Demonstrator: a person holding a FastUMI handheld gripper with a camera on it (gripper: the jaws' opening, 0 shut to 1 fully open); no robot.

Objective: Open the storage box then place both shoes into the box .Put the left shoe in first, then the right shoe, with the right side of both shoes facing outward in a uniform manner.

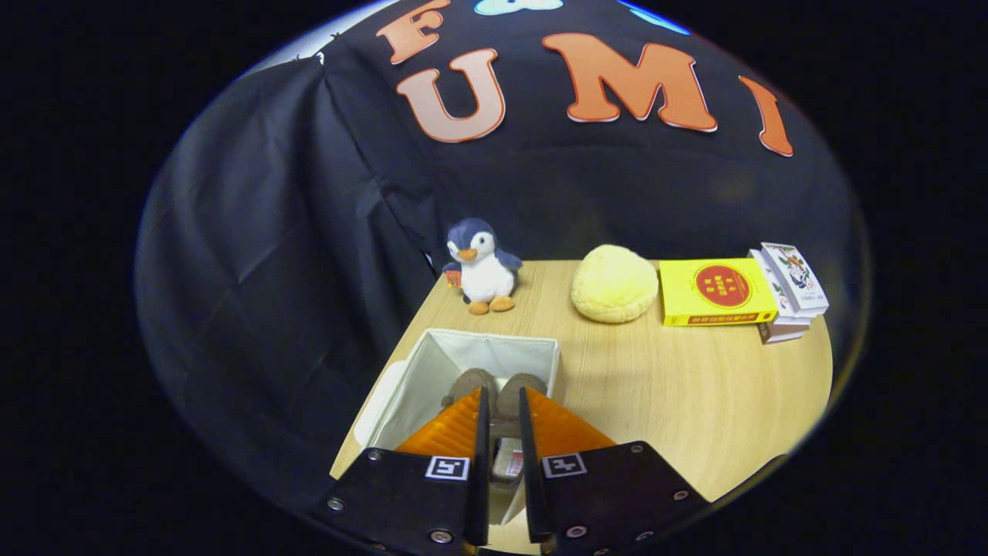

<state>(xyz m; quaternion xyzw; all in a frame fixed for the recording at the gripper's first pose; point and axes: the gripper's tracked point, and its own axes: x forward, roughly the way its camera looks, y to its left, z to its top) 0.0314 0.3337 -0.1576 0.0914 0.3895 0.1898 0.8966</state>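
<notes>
Both shoes look to be in the box already; gripper hangs over it.

Left to right: open white fabric storage box [471, 351] with two brown shoes [495, 392] side by side inside, gripper [502, 409] above them, fingers nearly together, gripping nothing I can make out. Facing can't be judged. Little seems left.

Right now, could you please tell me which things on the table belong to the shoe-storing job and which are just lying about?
Belongs to the job:
- white fabric storage box, open
- two brown shoes inside it
- tool, fingers nearly closed over the box; whether they grip anything is unclear

Lying about:
- blue-and-white plush penguin
- round yellow cushion
- yellow book
- stack of small books
</notes>
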